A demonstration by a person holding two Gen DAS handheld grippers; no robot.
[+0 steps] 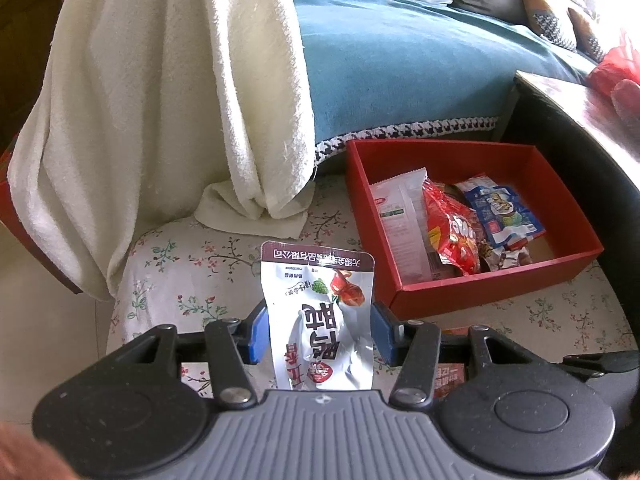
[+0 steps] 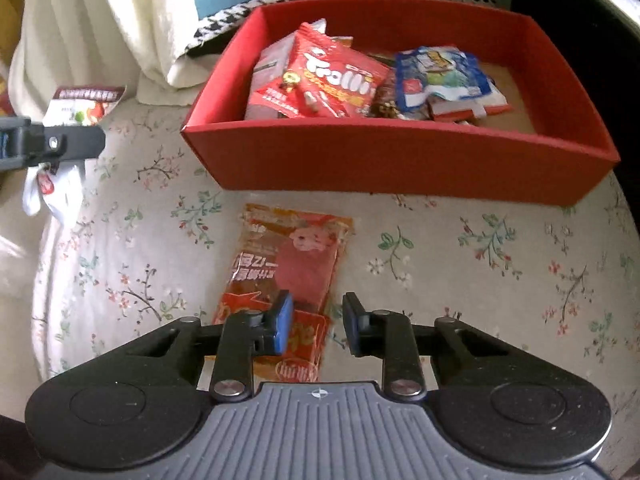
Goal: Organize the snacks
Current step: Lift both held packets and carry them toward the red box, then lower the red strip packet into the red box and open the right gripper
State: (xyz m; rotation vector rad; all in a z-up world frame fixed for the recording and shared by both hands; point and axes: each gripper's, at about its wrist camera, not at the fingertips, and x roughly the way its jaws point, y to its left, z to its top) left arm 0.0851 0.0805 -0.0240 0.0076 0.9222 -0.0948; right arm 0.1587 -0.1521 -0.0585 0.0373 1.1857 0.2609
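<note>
My left hand-held gripper grasps the silver foil snack pouch upright, long axis vertical; the red cardboard box lies ahead-right. My right hand-held gripper, released, hovers over the orange packet.

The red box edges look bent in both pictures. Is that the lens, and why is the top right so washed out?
Yes: in the right wrist view the red box bows outward, fisheye distortion. In the left wrist view daylight overexposes the upper right corner, glare whitens the dark table, and the silver snack pouch stays sharp.
</note>
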